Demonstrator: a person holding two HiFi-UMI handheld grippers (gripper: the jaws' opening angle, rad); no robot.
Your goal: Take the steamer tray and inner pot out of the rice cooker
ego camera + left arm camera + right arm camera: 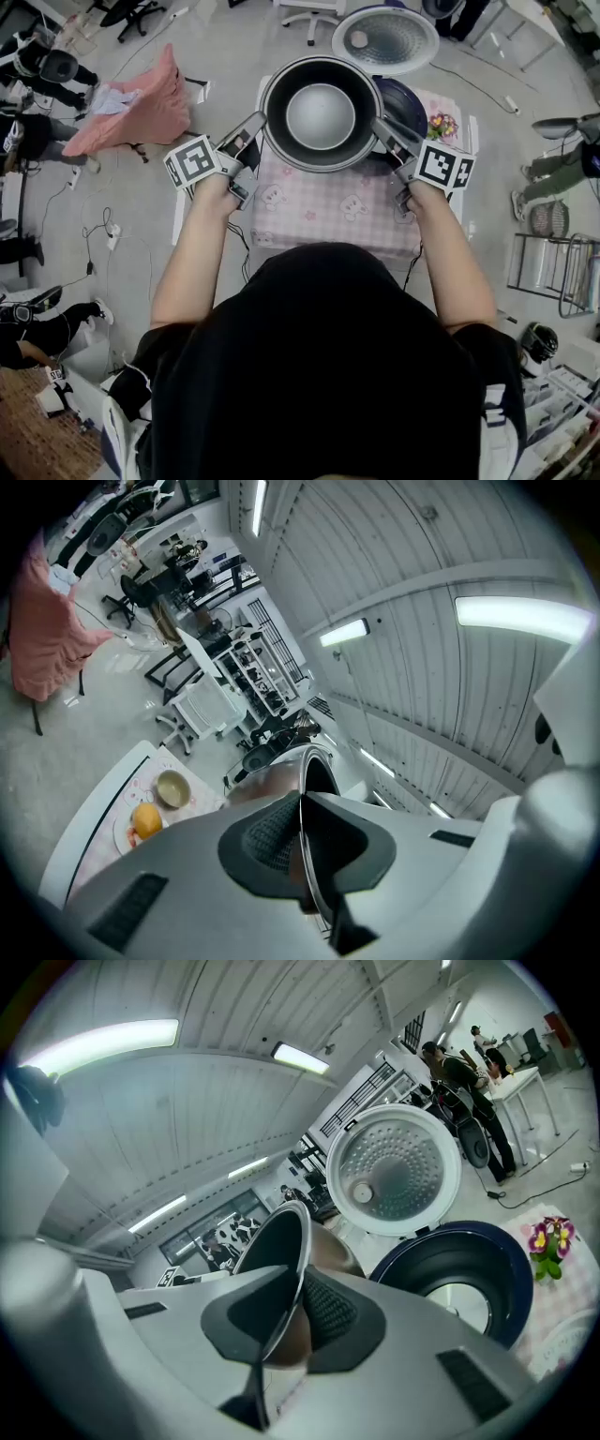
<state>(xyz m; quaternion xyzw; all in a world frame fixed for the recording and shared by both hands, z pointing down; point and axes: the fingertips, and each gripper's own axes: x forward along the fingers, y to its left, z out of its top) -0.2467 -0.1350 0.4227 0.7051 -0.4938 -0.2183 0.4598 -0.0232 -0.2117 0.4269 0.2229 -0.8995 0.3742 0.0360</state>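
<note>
Steel-grey inner pot (pixel 321 114) is already out of the rice cooker (pixel 415 101), whose well sits empty at the tabletop's (pixel 319 211) far right corner, lid (pixel 384 39) thrown back. The pot hangs over the far edge and is not yet set down. I can find no steamer tray in any view, so that half I can't judge. My left claw (pixel 255 127) is clamped on the pot's left rim and my right claw (pixel 384 131) on its right rim, pads pinching the thin lip.

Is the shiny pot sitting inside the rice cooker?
No, the right gripper holds the inner pot by its rim, outside the empty rice cooker.
</note>
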